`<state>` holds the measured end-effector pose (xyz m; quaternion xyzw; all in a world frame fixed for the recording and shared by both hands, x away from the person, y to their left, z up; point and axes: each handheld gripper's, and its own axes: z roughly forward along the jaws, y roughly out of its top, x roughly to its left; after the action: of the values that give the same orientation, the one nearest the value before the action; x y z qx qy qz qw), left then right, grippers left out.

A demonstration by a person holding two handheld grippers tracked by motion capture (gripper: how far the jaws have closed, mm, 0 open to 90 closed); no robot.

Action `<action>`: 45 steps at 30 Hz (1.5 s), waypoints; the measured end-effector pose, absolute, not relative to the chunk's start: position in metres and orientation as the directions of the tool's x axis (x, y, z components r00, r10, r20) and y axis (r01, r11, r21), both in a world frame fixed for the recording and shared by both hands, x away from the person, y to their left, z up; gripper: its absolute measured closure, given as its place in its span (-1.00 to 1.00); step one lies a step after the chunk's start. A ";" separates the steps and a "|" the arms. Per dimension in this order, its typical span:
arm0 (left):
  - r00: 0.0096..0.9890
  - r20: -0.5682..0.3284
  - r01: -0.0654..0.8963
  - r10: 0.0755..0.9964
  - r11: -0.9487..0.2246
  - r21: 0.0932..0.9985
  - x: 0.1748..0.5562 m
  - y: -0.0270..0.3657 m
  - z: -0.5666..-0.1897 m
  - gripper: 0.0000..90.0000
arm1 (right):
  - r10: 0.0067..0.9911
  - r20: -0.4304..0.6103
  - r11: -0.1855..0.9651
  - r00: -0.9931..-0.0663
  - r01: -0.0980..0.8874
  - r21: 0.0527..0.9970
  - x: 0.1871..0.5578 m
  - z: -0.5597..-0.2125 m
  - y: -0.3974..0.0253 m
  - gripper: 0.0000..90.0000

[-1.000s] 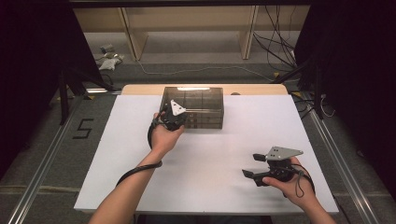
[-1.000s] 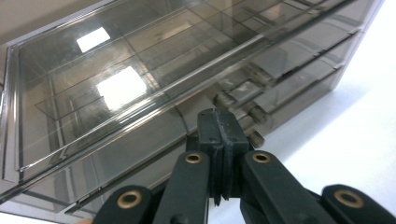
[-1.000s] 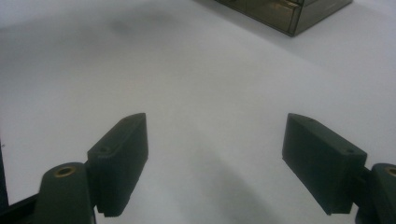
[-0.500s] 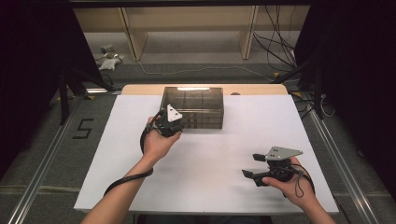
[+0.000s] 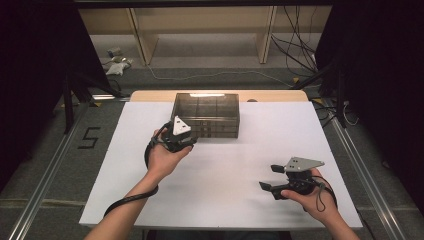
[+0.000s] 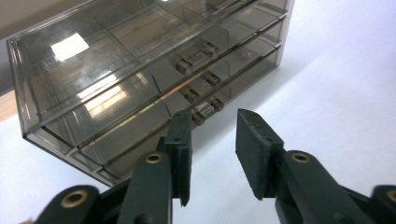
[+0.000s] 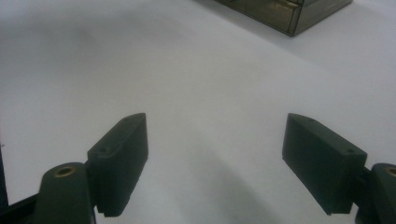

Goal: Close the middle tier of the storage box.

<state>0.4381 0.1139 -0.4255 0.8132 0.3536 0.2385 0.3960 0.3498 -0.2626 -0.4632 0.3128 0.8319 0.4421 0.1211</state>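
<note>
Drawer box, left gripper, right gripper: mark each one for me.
drawer box (image 5: 206,106), high view, on its clear top panel
left gripper (image 6: 212,154), left gripper view, midway between its fingertips
right gripper (image 5: 271,177), high view, midway between its fingertips

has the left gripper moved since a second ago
Yes. The left gripper has pulled back from the clear drawer box, toward the person and slightly left.
</note>
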 end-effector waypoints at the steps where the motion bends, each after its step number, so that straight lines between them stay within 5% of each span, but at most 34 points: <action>1: 0.639 0.103 0.388 0.762 -0.435 0.812 0.436 0.115 -0.426 0.38 | 0.628 0.075 0.413 -0.775 0.413 0.811 0.350 -0.463 -0.263 -0.48; 21: 0.687 0.041 0.388 0.725 -0.413 0.824 0.391 0.125 -0.425 0.08 | 0.626 0.076 0.413 -0.776 0.413 0.812 0.349 -0.463 -0.262 -0.48; 34: 0.700 -0.003 0.416 0.714 -0.405 0.814 0.366 0.130 -0.427 -0.55 | 0.620 0.074 0.417 -0.781 0.408 0.812 0.348 -0.463 -0.261 -0.48; 45: 0.726 -0.013 0.396 0.687 -0.403 0.825 0.347 0.157 -0.434 -0.82 | 0.611 0.070 0.422 -0.789 0.399 0.814 0.347 -0.462 -0.260 -0.48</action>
<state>0.3475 0.1573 -0.4336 0.8206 0.3300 0.1675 0.4356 0.3470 -0.2598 -0.4622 0.3025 0.8349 0.4442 0.1190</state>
